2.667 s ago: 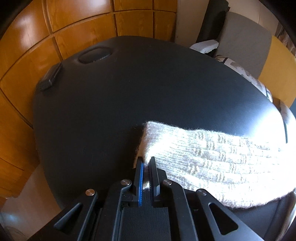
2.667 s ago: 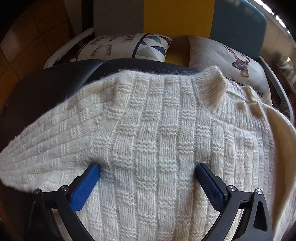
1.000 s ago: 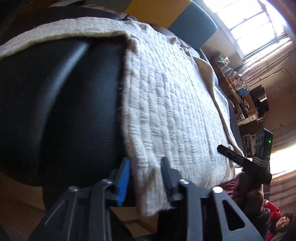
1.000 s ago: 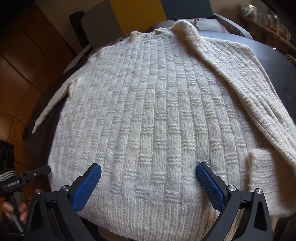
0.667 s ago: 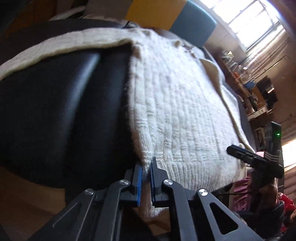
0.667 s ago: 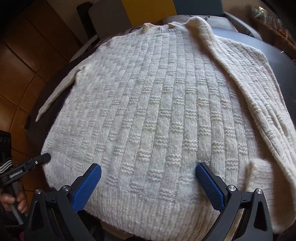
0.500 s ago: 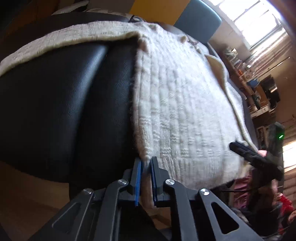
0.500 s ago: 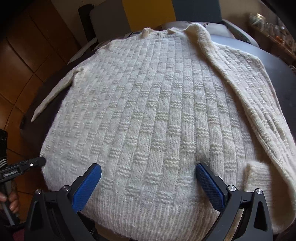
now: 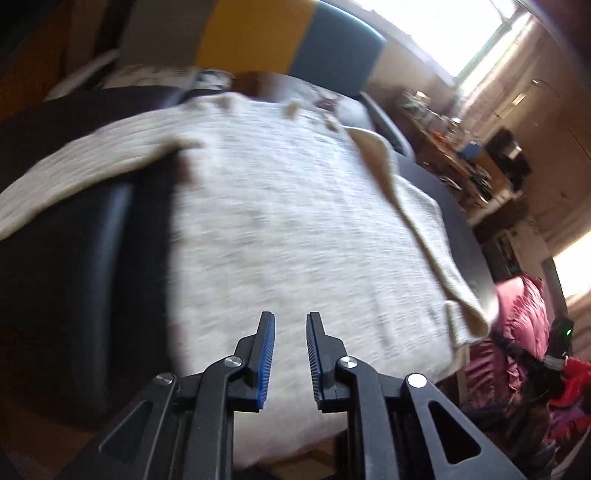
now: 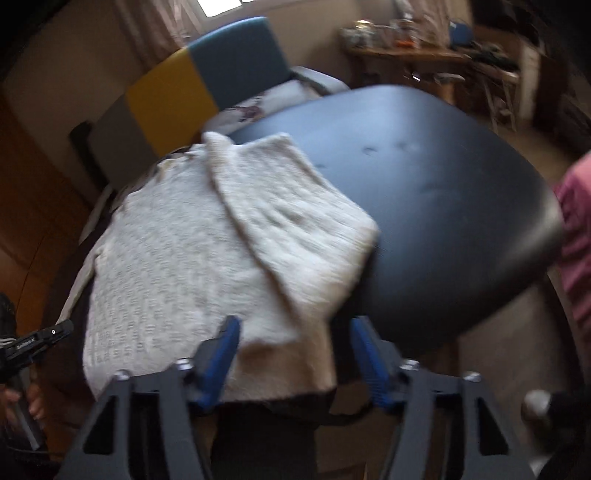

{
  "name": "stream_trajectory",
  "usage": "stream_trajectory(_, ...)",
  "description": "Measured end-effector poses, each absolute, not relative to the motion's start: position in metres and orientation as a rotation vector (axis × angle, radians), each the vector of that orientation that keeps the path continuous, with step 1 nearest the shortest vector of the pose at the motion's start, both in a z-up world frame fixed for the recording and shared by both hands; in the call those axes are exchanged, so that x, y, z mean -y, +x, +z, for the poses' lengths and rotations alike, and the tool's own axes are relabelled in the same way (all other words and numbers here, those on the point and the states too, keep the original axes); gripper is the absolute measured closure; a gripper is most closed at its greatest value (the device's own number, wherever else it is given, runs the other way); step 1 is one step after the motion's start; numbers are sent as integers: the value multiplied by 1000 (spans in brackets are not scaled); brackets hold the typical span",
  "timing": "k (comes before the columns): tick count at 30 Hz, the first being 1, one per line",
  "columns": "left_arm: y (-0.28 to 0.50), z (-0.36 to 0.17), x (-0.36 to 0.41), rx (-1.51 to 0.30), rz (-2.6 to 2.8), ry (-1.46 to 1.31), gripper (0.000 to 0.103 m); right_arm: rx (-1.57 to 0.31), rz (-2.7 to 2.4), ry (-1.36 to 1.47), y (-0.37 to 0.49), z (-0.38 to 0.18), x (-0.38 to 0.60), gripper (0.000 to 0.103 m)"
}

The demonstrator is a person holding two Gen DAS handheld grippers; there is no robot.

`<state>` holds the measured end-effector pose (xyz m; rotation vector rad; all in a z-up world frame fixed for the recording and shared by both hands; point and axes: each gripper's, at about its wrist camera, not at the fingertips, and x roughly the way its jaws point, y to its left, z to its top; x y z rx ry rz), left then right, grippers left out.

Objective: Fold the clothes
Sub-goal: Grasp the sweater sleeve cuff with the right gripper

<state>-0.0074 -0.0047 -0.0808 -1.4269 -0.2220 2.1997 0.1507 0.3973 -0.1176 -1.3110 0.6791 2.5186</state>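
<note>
Cream cable-knit wool sweater (image 9: 295,229) lies spread flat on the black padded table (image 9: 85,280), hem at the near edge, one sleeve folded in over the body (image 10: 295,221). Left gripper (image 9: 290,354): jaws a little apart, hovering above the hem, nothing between them. Right gripper (image 10: 291,354): jaws wide apart, straddling the sweater's lower corner, not clamped. Both views motion-blurred. Yellow-and-teal chair back (image 10: 207,77) beyond the table. No containers visible.

Bright window (image 9: 476,33), yellow-and-blue sofa (image 10: 207,81), cluttered wooden desk (image 10: 424,55)
</note>
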Motion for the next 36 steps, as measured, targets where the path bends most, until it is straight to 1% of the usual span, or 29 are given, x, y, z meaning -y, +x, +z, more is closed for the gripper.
stream_trajectory(2, -11, -85, -21, 178, 2159, -1421, 87, -704, 2487, -1319, 153, -127, -400, 55)
stream_trajectory(5, -12, -93, -51, 97, 2127, -1416, 87, -791, 2485, -1297, 146, -135, -398, 55)
stream_trajectory(8, -12, -103, -60, 44, 2130, -1443, 87, -878, 2481, -1273, 138, -143, -396, 55)
stream_trajectory(10, -12, -113, -56, 55, 2114, -1489, 86, -936, 2477, -1257, 133, -149, -395, 55)
stream_trajectory(11, -11, -119, -54, 64, 2104, -1514, 86, -965, 2475, -1248, 131, -151, -394, 57)
stream_trajectory(12, -11, -123, -50, 87, 2095, -1524, 86, -963, 2477, -1246, 128, -152, -392, 69)
stream_trajectory(13, -11, -126, -45, 115, 2086, -1529, 86, -910, 2485, -1256, 125, -150, -389, 93)
stream_trajectory(17, -10, -133, -31, 205, 2058, -1540, 86, -697, 2511, -1292, 114, -141, -374, 94)
stream_trajectory(20, -8, -132, -28, 213, 2051, -1537, 86, -525, 2523, -1307, 107, -132, -363, 95)
stream_trajectory(22, -6, -130, -27, 198, 2054, -1527, 86, -383, 2526, -1272, 107, -112, -363, 95)
stream_trajectory(25, -2, -128, -28, 171, 2056, -1514, 86, -295, 2521, -1210, 106, -82, -373, 95)
stream_trajectory(28, -3, -128, -27, 183, 2044, -1520, 86, -295, 2522, -1159, 101, -55, -392, 95)
stream_trajectory(30, -5, -129, -26, 199, 2034, -1528, 86, -262, 2515, -1135, 98, -40, -401, 95)
stream_trajectory(36, -6, -129, -26, 192, 2024, -1541, 86, -42, 2422, -1090, 82, -13, -429, 96)
